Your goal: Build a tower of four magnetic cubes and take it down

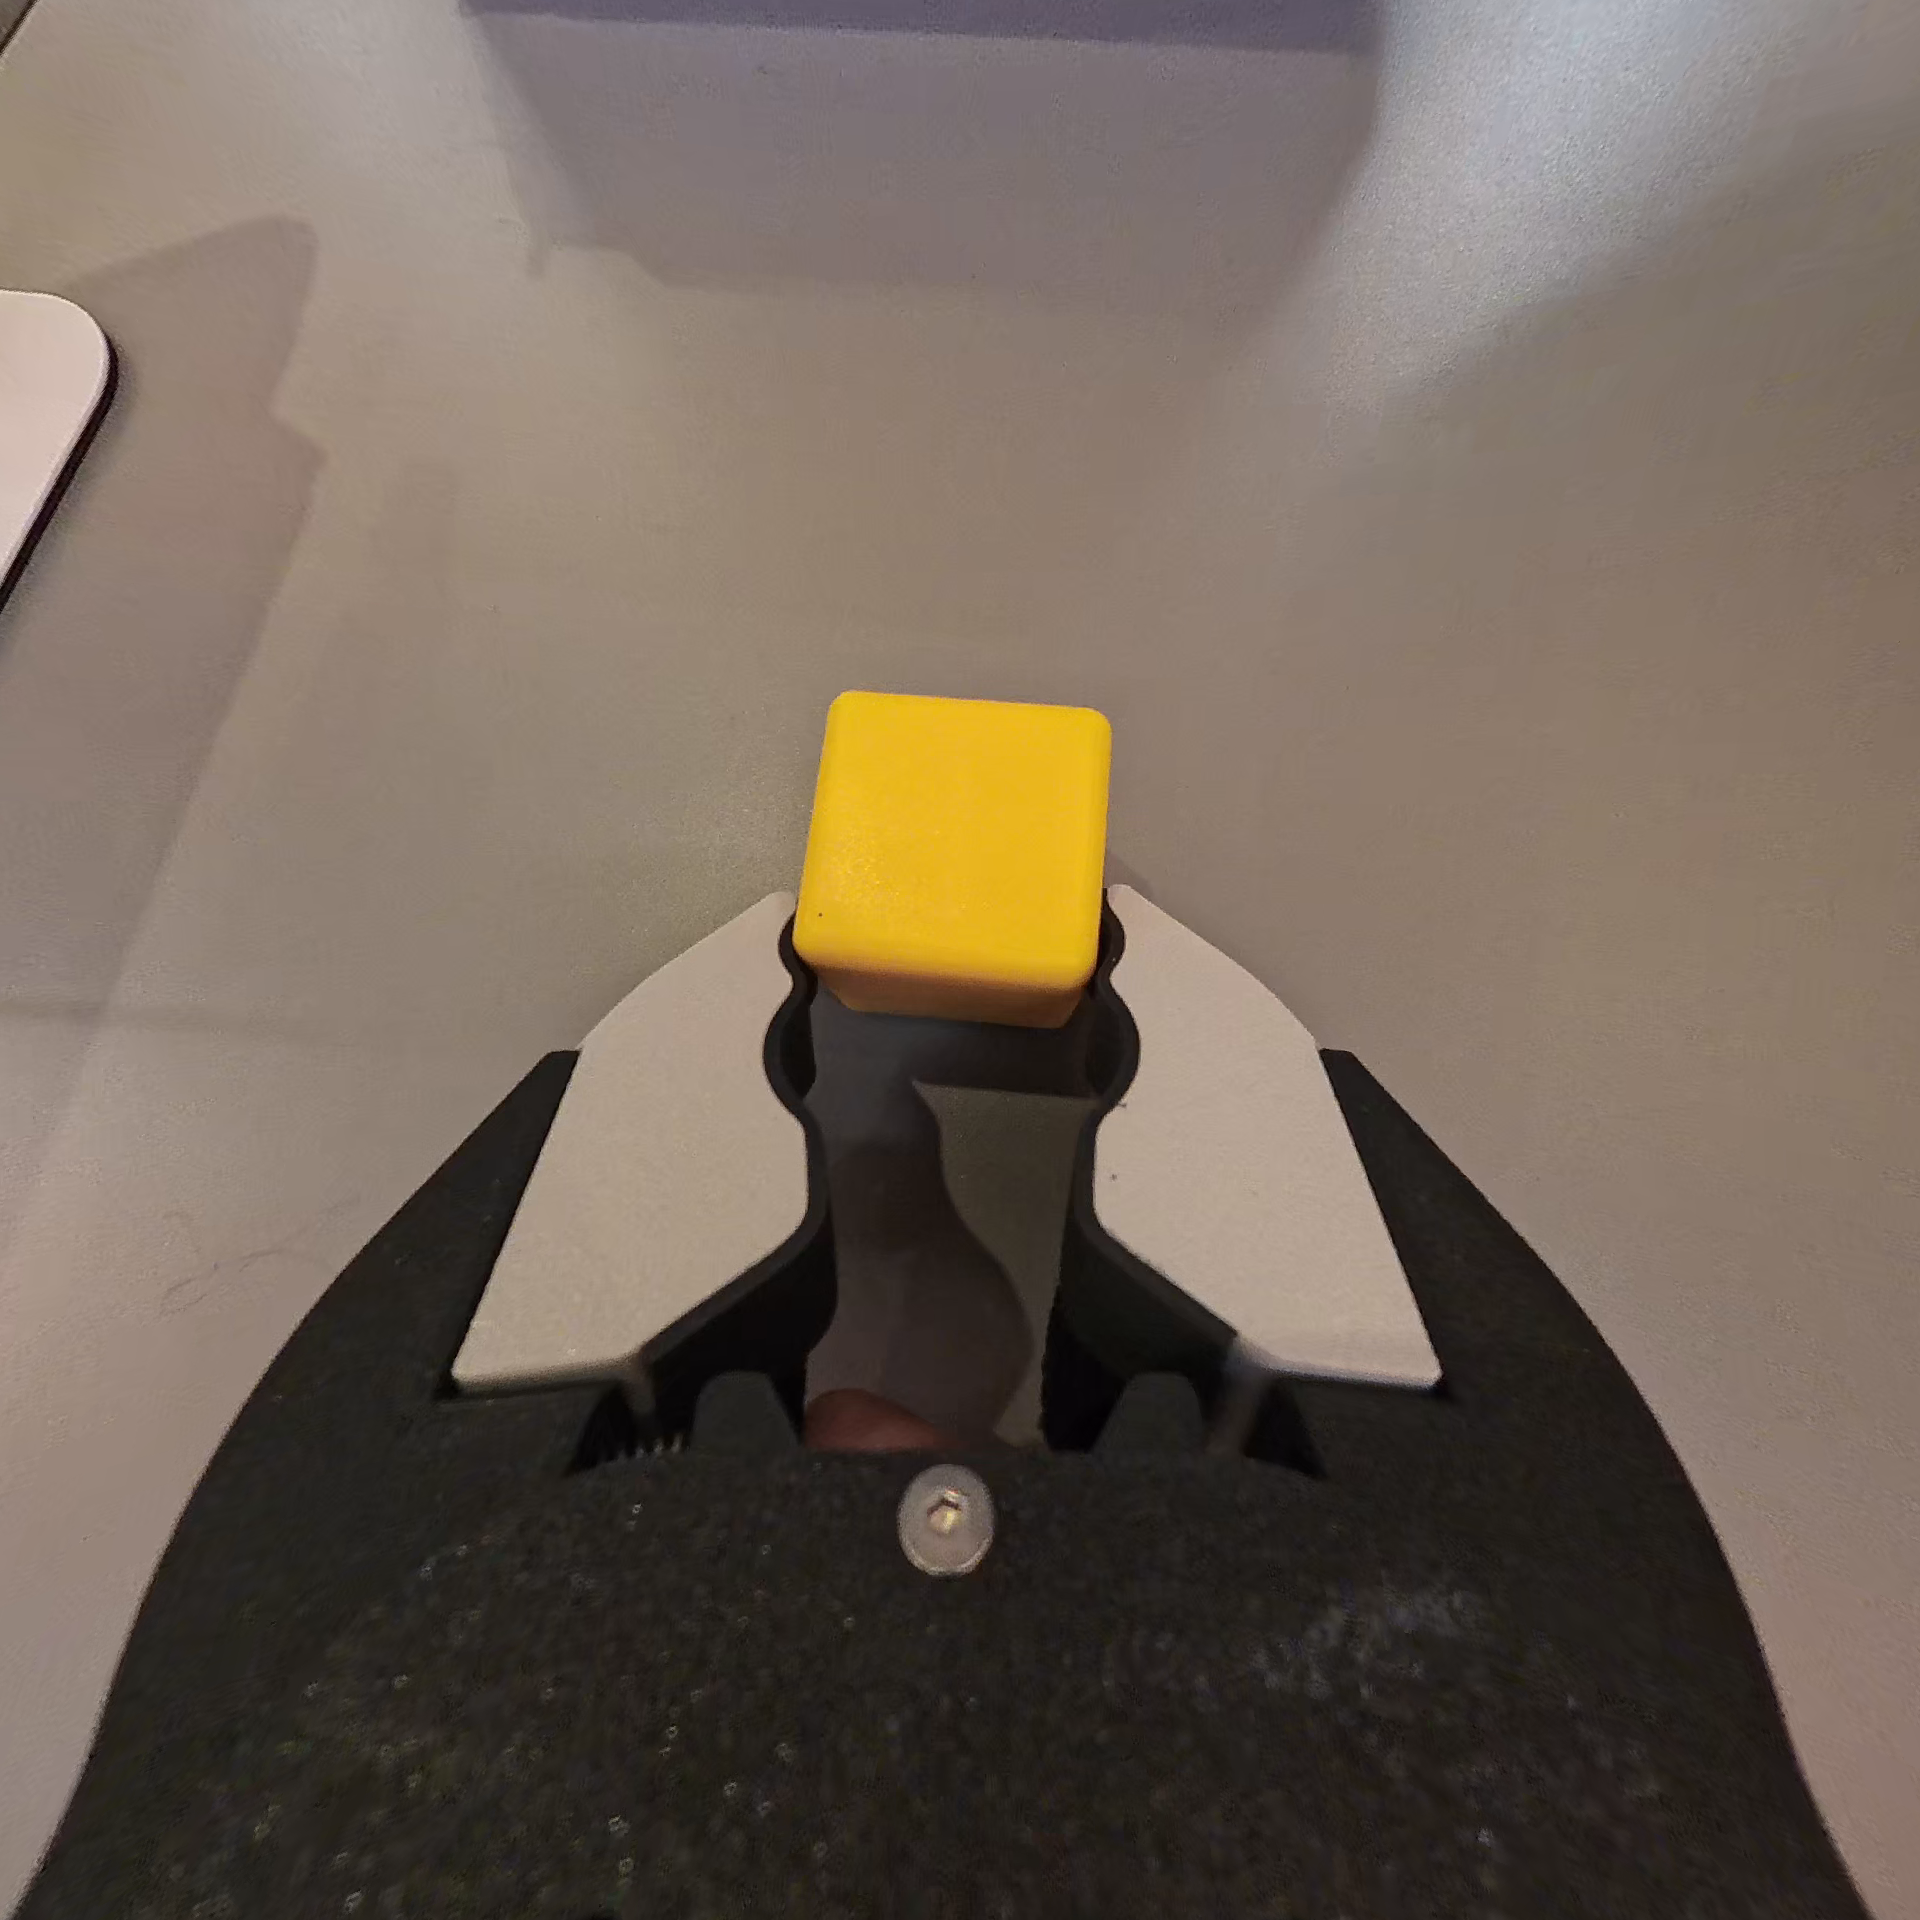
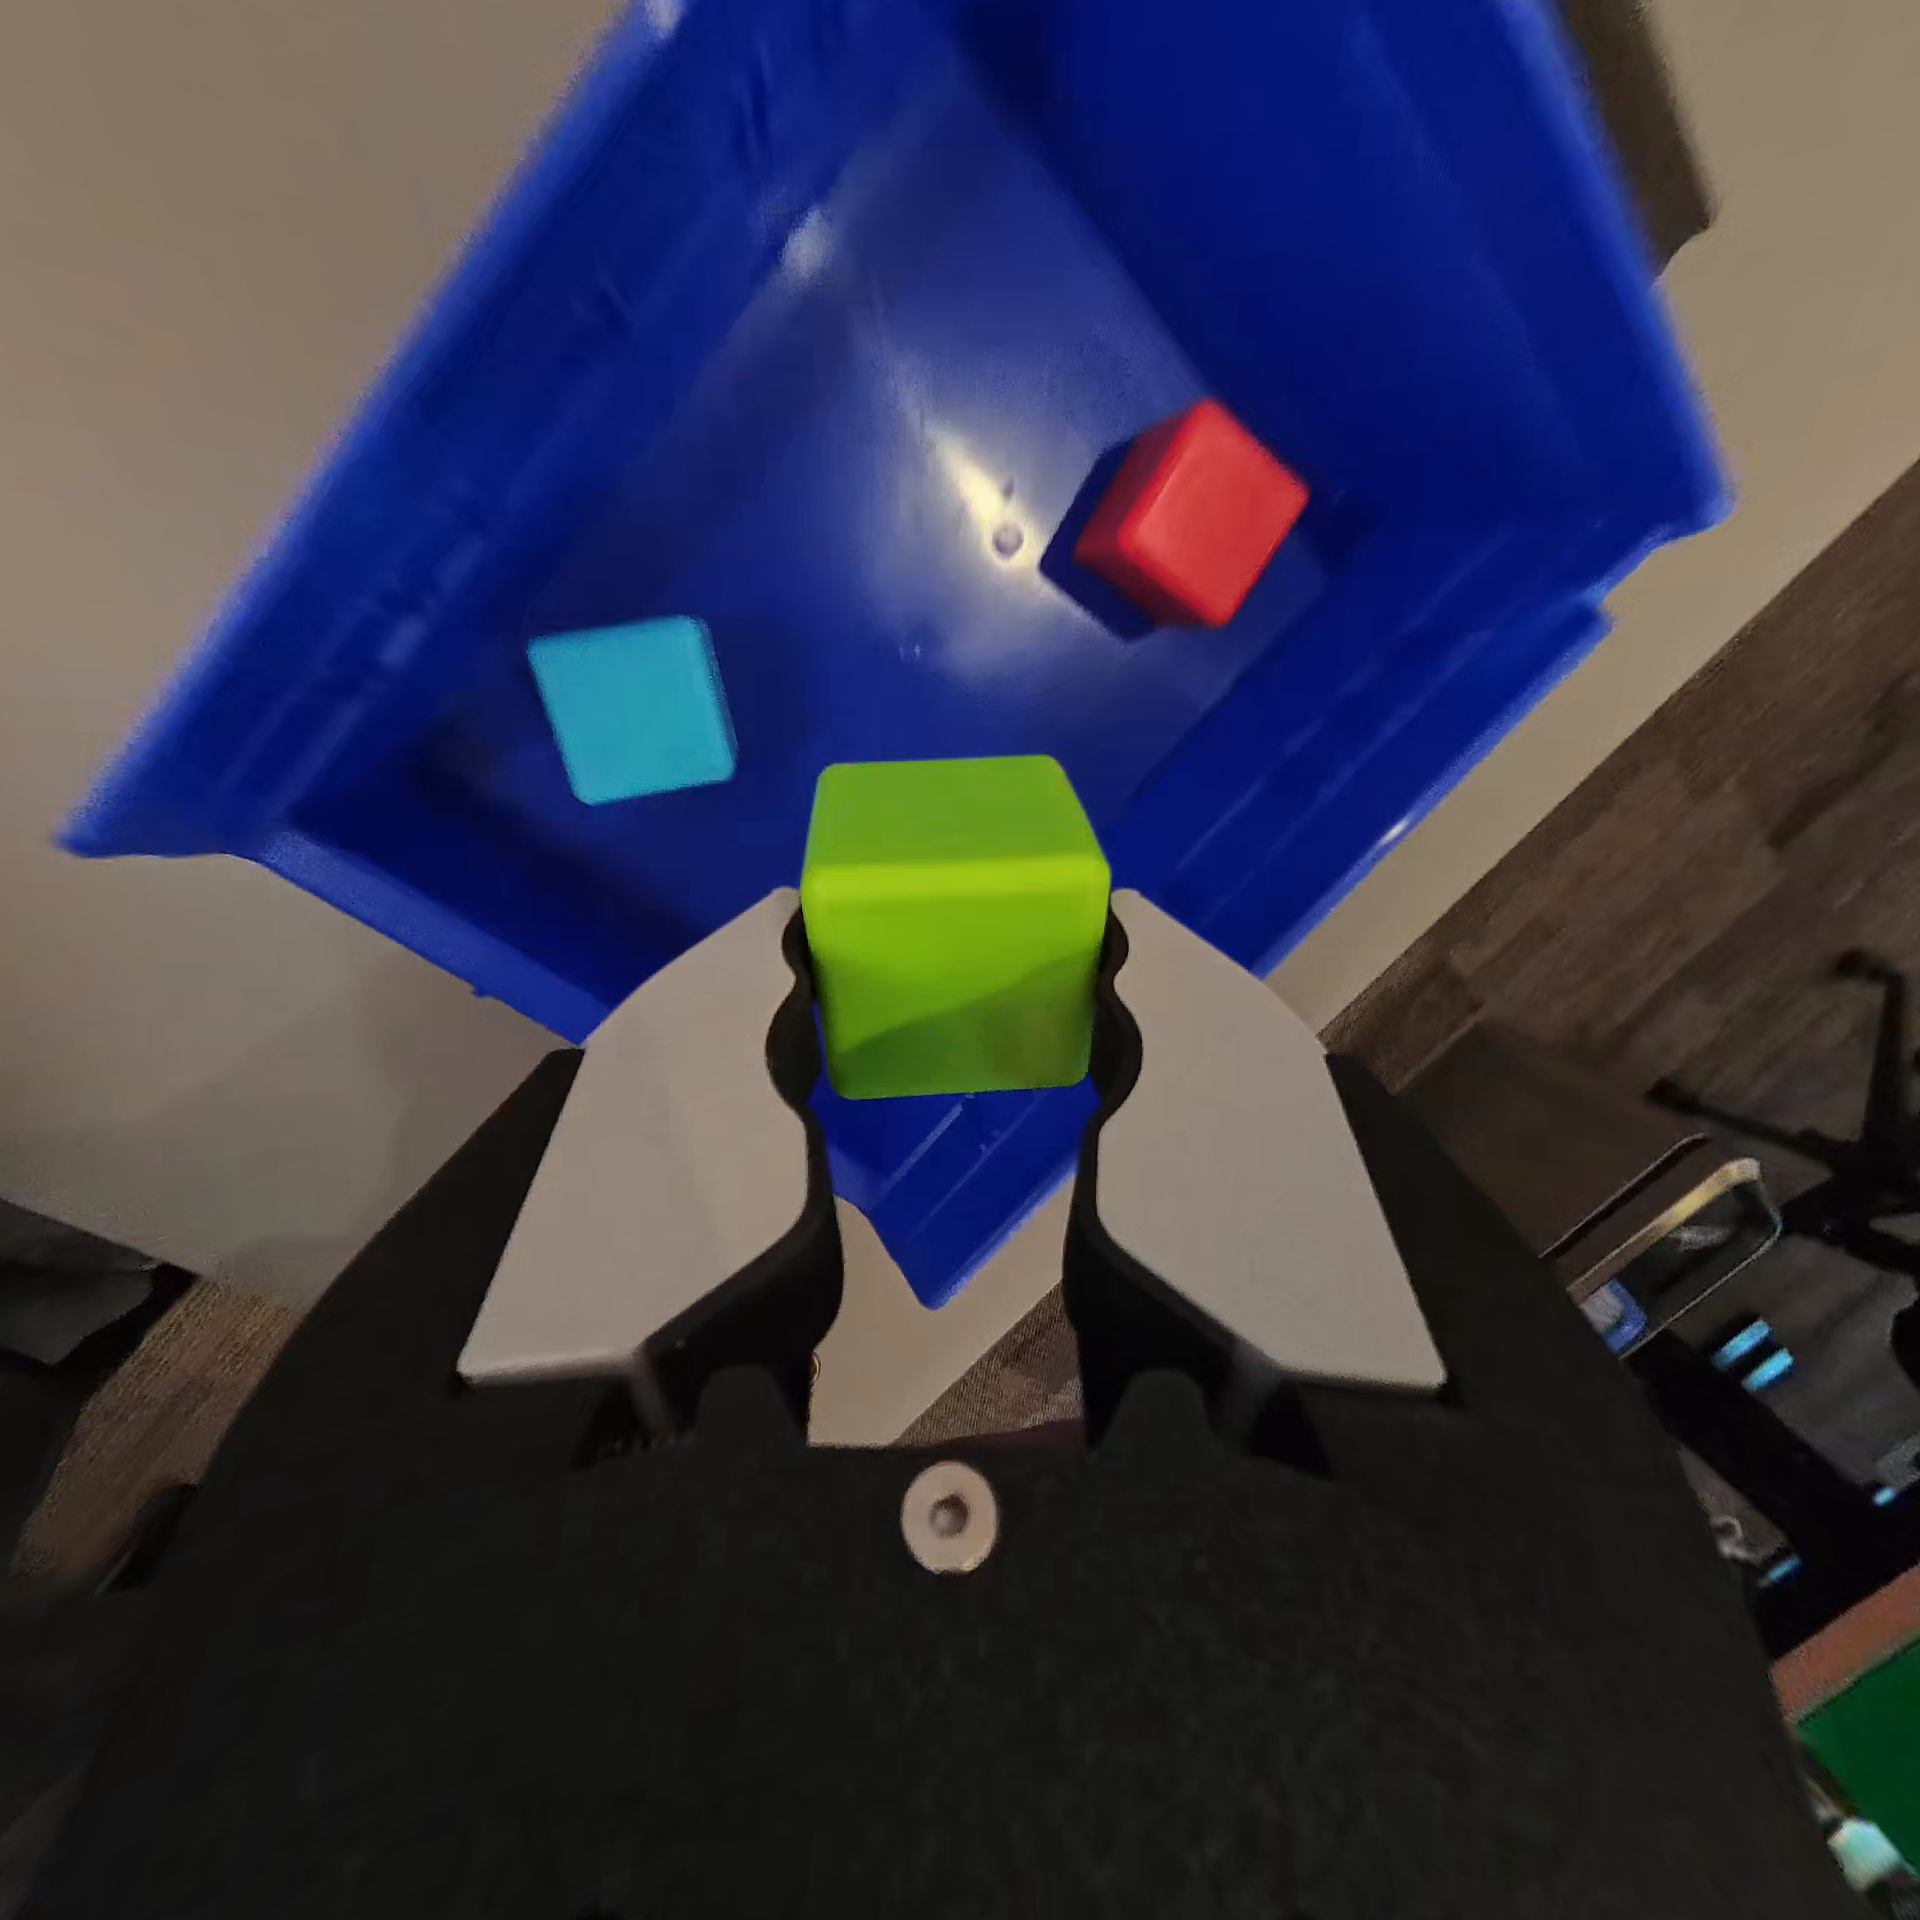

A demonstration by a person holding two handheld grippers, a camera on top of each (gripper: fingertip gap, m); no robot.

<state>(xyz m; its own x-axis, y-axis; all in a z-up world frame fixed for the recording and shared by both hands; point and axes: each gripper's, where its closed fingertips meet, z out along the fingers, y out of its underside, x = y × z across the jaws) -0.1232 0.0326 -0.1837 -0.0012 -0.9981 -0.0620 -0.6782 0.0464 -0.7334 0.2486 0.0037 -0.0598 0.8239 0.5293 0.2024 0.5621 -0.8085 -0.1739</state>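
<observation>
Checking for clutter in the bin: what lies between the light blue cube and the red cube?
Nothing: the right wrist view shows only bare blue bin floor between the light blue cube and red cube.

My right view is smeared: the blue bin (image 2: 727, 312) runs off the top edge. On my left view, a white slab (image 1: 42, 416) is cut by the left edge; I can't identify it.

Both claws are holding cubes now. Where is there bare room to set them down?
The pale table ahead of the yellow cube is bare, bordered only by a white slab at far left. In the blue bin, free floor lies between the cyan cube and red cube; the green cube hangs above its near end.
</observation>
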